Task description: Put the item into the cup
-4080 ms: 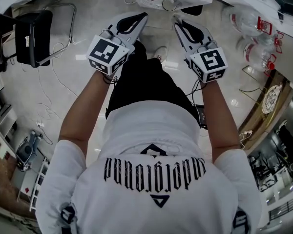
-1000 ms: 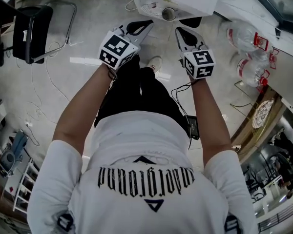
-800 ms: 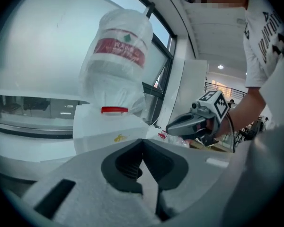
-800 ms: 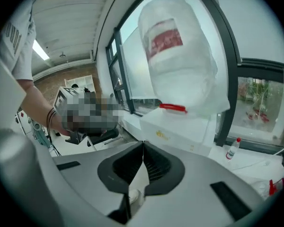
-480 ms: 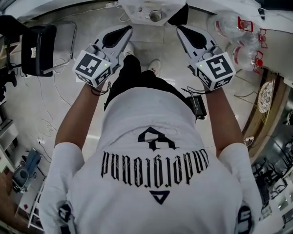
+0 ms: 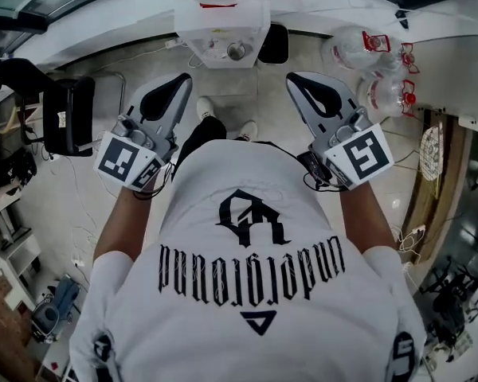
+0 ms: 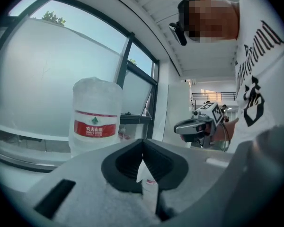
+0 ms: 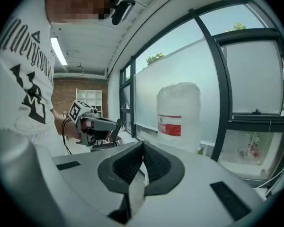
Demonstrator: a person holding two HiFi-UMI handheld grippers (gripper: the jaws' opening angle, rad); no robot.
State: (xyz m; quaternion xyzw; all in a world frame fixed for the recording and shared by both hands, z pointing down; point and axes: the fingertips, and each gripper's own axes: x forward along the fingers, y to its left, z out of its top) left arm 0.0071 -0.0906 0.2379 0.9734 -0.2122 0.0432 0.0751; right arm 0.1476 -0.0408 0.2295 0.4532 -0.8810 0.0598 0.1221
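Observation:
Both grippers are held up in front of the person, apart from each other and empty. In the head view my left gripper and right gripper point toward a white water dispenser. A small round cup-like thing sits on the dispenser's front ledge; I cannot make out any item to put in it. The left gripper has its jaws closed together, with a large water bottle beyond. The right gripper is likewise shut, the same bottle ahead of it.
Empty water jugs with red handles lie on the floor at the right. A black chair stands at the left, with cables on the floor. A window wall runs behind the dispenser. Each gripper view shows the other gripper.
Over the last second both grippers have drawn back toward the body and spread wider apart. The dispenser now sits farther up the head view. Both stay shut.

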